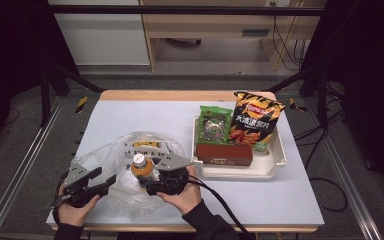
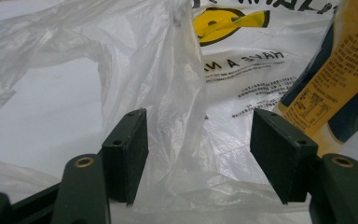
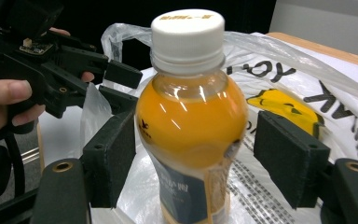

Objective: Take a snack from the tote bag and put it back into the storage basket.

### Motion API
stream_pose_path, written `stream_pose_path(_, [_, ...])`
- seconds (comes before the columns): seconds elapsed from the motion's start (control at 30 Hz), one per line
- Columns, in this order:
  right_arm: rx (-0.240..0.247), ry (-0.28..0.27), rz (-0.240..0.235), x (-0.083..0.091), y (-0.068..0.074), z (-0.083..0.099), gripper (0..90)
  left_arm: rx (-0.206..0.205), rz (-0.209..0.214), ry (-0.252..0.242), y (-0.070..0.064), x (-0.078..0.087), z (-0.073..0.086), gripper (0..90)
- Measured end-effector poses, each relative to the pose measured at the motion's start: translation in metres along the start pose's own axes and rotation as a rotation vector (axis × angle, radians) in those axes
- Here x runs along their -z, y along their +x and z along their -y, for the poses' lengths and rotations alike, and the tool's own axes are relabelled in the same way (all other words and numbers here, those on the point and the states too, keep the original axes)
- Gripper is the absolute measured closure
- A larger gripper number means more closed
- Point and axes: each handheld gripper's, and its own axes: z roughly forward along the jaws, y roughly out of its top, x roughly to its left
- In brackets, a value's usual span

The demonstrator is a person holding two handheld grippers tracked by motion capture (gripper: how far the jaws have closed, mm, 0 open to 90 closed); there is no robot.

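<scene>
Standing inside bag point(image 1: 130, 150), bottle point(image 1: 141, 169), tray point(image 1: 280, 155) just beside

High view sits above the table point(image 1: 130, 115), looking forward and down. Both gripper views are right up close by the orange bottle point(image 3: 191, 126), sharing it and the plastic bag point(image 2: 168, 93).

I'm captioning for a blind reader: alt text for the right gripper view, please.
An upright clear plastic bottle of orange drink with a white cap stands between the right gripper's open black jaws, on a thin translucent plastic bag. The left gripper holds the bag's edge.
</scene>
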Motion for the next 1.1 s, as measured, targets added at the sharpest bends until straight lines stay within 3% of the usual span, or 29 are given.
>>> stream_pose_path(0.4, [-0.024,0.018,-0.011,-0.019,-0.001,0.003,28.3,0.004,-0.001,0.008,0.001,-0.001,0.001,36.7])
stream_pose_path(0.87, [-0.02,0.012,-0.002,-0.024,0.0,0.003,29.5,0.001,-0.002,0.015,0.002,-0.003,0.001,36.6])
stream_pose_path(1.1, [0.007,0.012,0.007,-0.026,0.003,0.005,30.1,0.003,-0.003,0.015,0.001,-0.003,0.001,36.6])
